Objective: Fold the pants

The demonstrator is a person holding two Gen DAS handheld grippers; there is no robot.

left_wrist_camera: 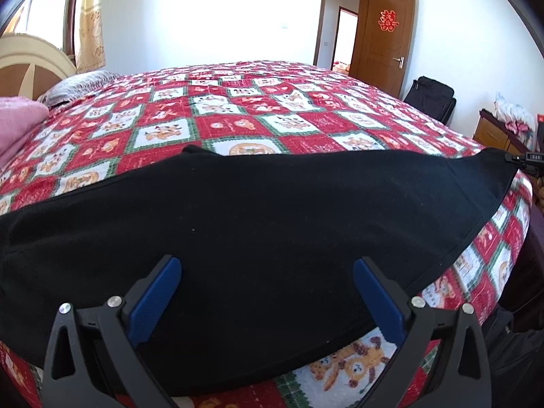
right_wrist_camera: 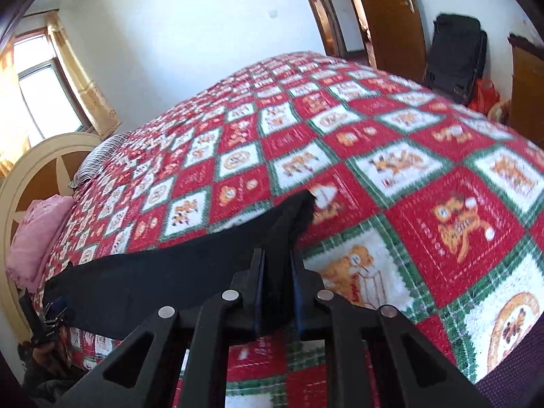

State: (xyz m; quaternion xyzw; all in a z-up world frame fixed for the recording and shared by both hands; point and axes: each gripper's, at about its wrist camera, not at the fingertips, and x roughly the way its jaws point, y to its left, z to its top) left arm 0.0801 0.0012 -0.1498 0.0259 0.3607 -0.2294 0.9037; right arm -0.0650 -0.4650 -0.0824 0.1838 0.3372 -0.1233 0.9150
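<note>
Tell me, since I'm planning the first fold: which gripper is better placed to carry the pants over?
Probably the right. The right gripper is shut on a corner of the black pants, lifted off the quilt. The left gripper is open, fabric between its fingers but ungripped.

I see a bed covered by a red, white and green patchwork quilt (left_wrist_camera: 258,108) with cartoon animals. A pink blanket (left_wrist_camera: 18,119) and a striped pillow (left_wrist_camera: 78,83) lie by the cream headboard (right_wrist_camera: 40,166). A black suitcase (left_wrist_camera: 431,97) stands beside the open wooden door (left_wrist_camera: 387,40), which bears a red paper decoration (left_wrist_camera: 388,20).
</note>
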